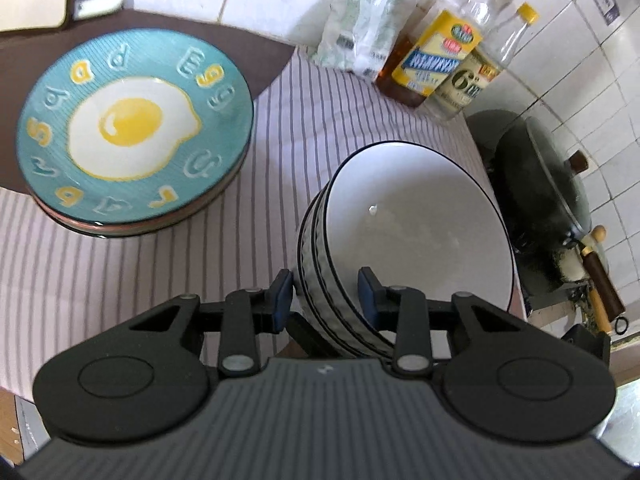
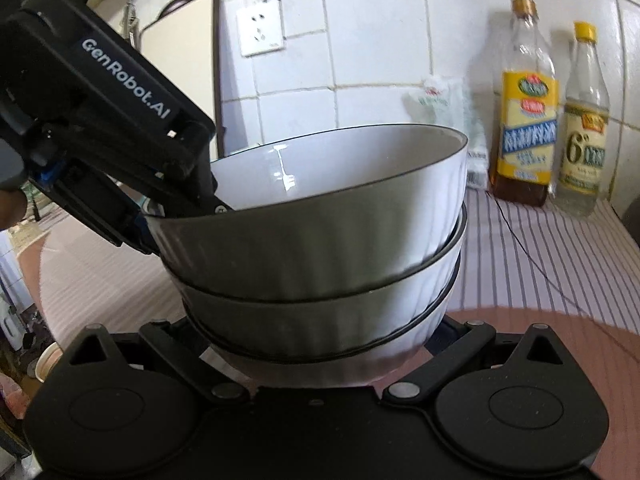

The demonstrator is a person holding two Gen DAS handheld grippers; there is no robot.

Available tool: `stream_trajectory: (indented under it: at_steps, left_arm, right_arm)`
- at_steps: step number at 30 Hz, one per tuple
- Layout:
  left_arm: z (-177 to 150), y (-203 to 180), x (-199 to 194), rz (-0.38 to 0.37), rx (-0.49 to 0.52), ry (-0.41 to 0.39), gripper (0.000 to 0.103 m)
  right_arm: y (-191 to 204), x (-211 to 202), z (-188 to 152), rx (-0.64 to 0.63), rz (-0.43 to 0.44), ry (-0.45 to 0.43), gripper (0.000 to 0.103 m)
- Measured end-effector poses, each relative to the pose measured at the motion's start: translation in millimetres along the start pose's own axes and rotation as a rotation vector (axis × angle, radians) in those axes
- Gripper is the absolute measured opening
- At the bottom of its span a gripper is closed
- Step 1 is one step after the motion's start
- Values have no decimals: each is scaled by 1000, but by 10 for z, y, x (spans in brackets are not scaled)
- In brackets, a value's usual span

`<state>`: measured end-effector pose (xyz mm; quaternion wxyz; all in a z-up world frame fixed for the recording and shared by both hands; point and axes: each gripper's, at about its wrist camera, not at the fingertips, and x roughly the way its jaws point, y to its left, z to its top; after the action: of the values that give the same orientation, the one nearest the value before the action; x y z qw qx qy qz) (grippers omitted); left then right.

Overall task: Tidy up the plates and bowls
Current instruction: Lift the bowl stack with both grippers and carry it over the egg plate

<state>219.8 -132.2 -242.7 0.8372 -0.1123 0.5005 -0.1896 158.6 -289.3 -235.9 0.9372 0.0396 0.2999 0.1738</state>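
A stack of three white bowls with black rims (image 1: 420, 220) (image 2: 320, 248) is tipped over the striped cloth (image 1: 160, 280). My left gripper (image 1: 326, 300) (image 2: 180, 220) is shut on the stack's near edge, one pad inside the top bowl and the other against the outer walls. My right gripper (image 2: 316, 340) reaches under the stack with its fingers spread wide round the lowest bowl, their tips hidden by it. A stack of plates (image 1: 132, 128), the top one teal with a fried-egg picture, stands apart at the upper left.
Two bottles (image 1: 436, 56) (image 2: 524, 120) and a white bag (image 1: 360, 28) stand against the tiled wall. A lidded black wok (image 1: 540, 188) sits past the cloth's right edge. A cutting board (image 2: 180, 72) leans by a wall socket (image 2: 262, 28).
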Motion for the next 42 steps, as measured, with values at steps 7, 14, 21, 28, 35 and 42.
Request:
stream_trajectory:
  at_steps: [7,14,21,28,35,42]
  left_arm:
    - [209,108,-572,2,-12,-71,33]
    - [576,386,-1028,44,27,-125,33]
    - [1033,834,-1007,80,96,-82,33]
    - [1302,1176,-756,51,152,-42,33]
    - [1433,1365,-471,11,206,-17,34]
    - [1444,1459,-314,9,201,5,34]
  right_arm:
    - [280,-59,423,-76,37,-62,103]
    - [634,131,865,-85,76,-151,103]
    - [918,680,1037,-38,71,-157,103]
    - [1092,1098,1023,14,9,-128,103]
    - [1090,1484,997,33,-61,-54,103]
    - [1083,1652,988,41,-83,29,103]
